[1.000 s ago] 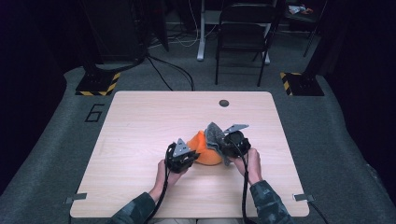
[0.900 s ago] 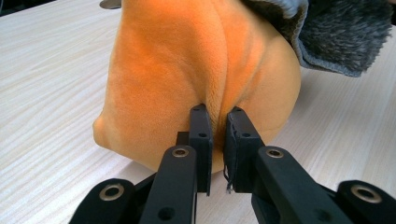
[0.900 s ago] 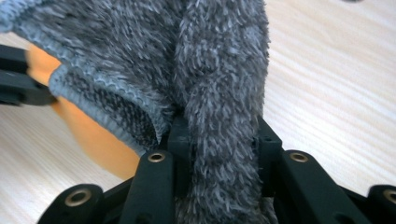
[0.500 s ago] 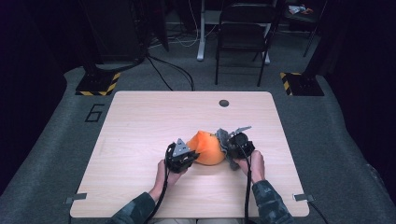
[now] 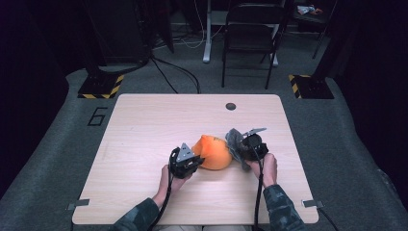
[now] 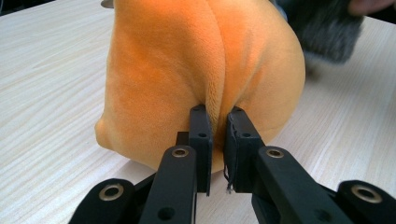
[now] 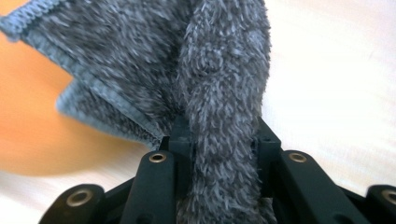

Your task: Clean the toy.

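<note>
An orange plush toy [image 5: 212, 151] lies on the wooden table [image 5: 144, 125] between my two grippers. My left gripper [image 5: 196, 160] touches its left side and is shut on a fold of the orange plush [image 6: 205, 60], pinched between the two jaws [image 6: 218, 116]. My right gripper [image 5: 239, 147] sits at the toy's right side, shut on a grey fuzzy cloth [image 5: 235, 142]. In the right gripper view the grey cloth [image 7: 205, 70] bunches thickly between the jaws [image 7: 219, 135], with the orange toy [image 7: 32, 116] blurred behind at left.
A small dark round hole [image 5: 231, 106] sits near the table's far edge. A folding chair [image 5: 250, 38] and cables stand on the floor beyond. A black-and-yellow striped base [image 5: 101, 86] lies at the far left, another [image 5: 310, 86] at the far right.
The right gripper with the grey cloth has come down and a little away from the toy's top to its right side. The left gripper has stayed put on the plush.
</note>
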Motion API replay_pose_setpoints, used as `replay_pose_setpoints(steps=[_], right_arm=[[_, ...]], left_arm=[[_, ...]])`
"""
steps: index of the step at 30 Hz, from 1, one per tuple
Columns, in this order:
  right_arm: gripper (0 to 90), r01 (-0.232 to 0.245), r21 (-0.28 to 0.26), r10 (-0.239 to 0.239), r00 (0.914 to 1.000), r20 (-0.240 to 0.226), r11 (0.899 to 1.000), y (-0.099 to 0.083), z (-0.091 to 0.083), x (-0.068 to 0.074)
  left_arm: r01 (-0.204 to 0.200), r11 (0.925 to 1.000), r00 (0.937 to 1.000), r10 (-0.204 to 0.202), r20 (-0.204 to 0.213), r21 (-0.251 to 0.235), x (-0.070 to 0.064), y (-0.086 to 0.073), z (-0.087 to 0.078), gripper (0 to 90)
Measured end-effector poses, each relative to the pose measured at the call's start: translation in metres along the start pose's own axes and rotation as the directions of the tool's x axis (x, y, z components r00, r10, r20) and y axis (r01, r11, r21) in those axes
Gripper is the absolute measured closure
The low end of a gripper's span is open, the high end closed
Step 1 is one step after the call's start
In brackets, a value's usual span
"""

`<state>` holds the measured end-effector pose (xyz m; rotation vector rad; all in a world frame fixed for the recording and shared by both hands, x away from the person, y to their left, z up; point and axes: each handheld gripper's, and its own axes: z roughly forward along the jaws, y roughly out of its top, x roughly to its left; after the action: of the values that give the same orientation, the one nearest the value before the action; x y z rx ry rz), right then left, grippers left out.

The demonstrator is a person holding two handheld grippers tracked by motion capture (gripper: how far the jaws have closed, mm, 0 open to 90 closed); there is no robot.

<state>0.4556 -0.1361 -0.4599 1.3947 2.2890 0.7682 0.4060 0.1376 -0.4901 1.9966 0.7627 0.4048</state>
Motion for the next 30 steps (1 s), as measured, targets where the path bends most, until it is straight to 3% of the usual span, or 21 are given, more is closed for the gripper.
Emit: replay_pose_setpoints(steps=[4, 5, 7, 9, 11, 13, 15, 30], right_arm=[[68.4, -0.006, -0.145, -0.005, 0.9967, -0.081, 0.989, 0.013, -0.03, 0.013], [68.4, 0.027, -0.181, -0.046, 0.9936, -0.103, 0.983, 0.015, -0.035, 0.017], [68.3, 0.035, -0.219, -0.068, 0.9867, -0.148, 0.975, 0.021, -0.045, 0.032], [68.2, 0.061, -0.242, -0.102, 0.9813, -0.163, 0.968, 0.024, -0.049, 0.046], [67.9, 0.123, -0.224, -0.159, 0.9761, -0.148, 0.967, 0.026, -0.046, 0.063], [67.7, 0.144, -0.197, -0.171, 0.9763, -0.132, 0.97, 0.024, -0.038, 0.069], [67.7, 0.189, -0.19, -0.205, 0.9764, -0.068, 0.963, 0.019, -0.024, 0.073], [66.9, 0.139, -0.1, -0.148, 0.9849, -0.09, 0.985, 0.016, -0.019, 0.046]], left_arm=[[-0.002, 1.0, 1.0, 0.002, 0.0, -0.001, 0.0, 0.0, 0.0, 82.3], [-0.001, 1.0, 1.0, 0.001, 0.0, 0.0, 0.0, 0.0, 0.0, 82.4], [0.001, 1.0, 1.0, -0.001, 0.0, -0.001, -0.001, 0.0, 0.0, 82.3], [-0.007, 1.0, 1.0, 0.007, 0.001, -0.001, -0.001, 0.0, 0.0, 82.3], [-0.004, 1.0, 1.0, 0.004, 0.001, 0.0, -0.002, 0.0, 0.0, 82.3], [-0.006, 1.0, 1.0, 0.006, 0.0, -0.002, -0.002, 0.0, 0.001, 82.3], [-0.005, 1.0, 1.0, 0.005, 0.004, 0.004, -0.002, 0.0, 0.001, 82.3], [-0.003, 1.0, 1.0, 0.003, 0.007, -0.001, -0.002, 0.0, 0.002, 82.3]])
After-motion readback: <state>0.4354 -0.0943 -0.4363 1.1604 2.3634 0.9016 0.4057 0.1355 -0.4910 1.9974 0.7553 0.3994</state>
